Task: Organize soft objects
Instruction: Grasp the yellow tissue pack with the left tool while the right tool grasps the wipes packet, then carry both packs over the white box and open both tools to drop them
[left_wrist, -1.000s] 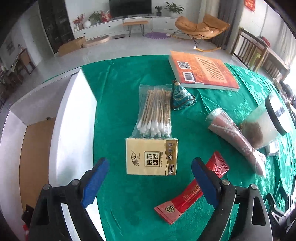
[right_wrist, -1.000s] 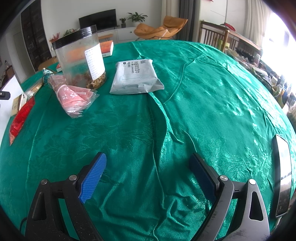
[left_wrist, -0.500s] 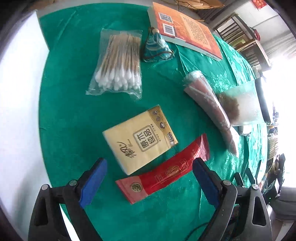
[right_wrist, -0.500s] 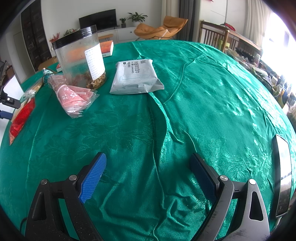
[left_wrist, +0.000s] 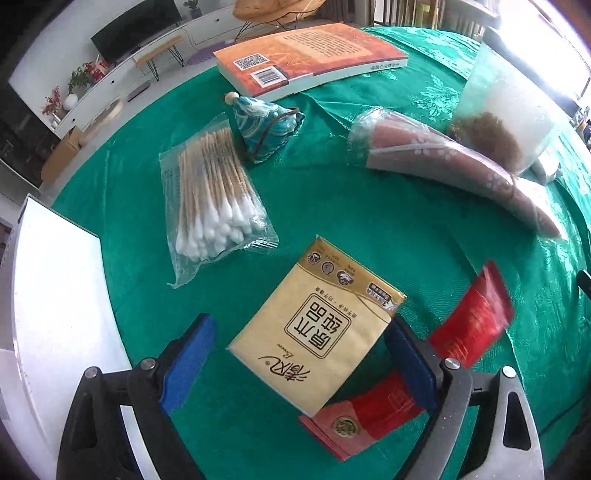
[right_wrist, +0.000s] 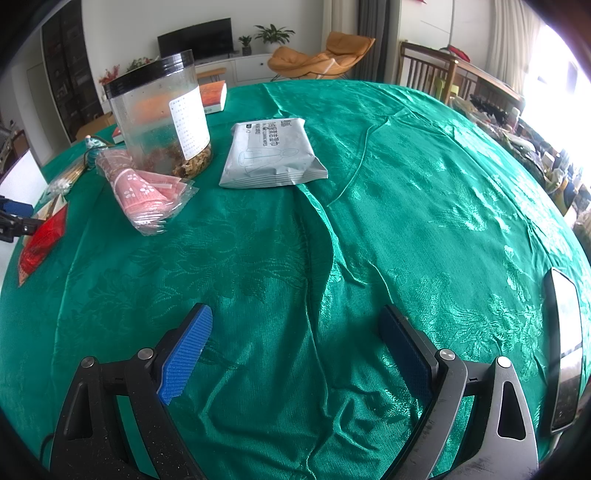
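Tissue pack (left_wrist: 317, 332) lies on the table (left_wrist: 332, 206) between the closing left claw (left_wrist: 299, 354) pads, untouched, its long axis slanted across the gap; right claw (right_wrist: 295, 350) open, empty, well apart.

Daylight floods in from windows (right_wrist: 554, 74) at right, blowing out that edge in both views. The green tablecloth (right_wrist: 406, 221) shines with glare. The red packet (left_wrist: 469, 325) is motion-blurred; fisheye bending and dark vignetting frame the corners.

Green-clothed table (right_wrist: 369, 221) with tissue pack (left_wrist: 317, 328), cotton swabs (left_wrist: 210, 195), book (left_wrist: 310, 55), jar (right_wrist: 162, 114)
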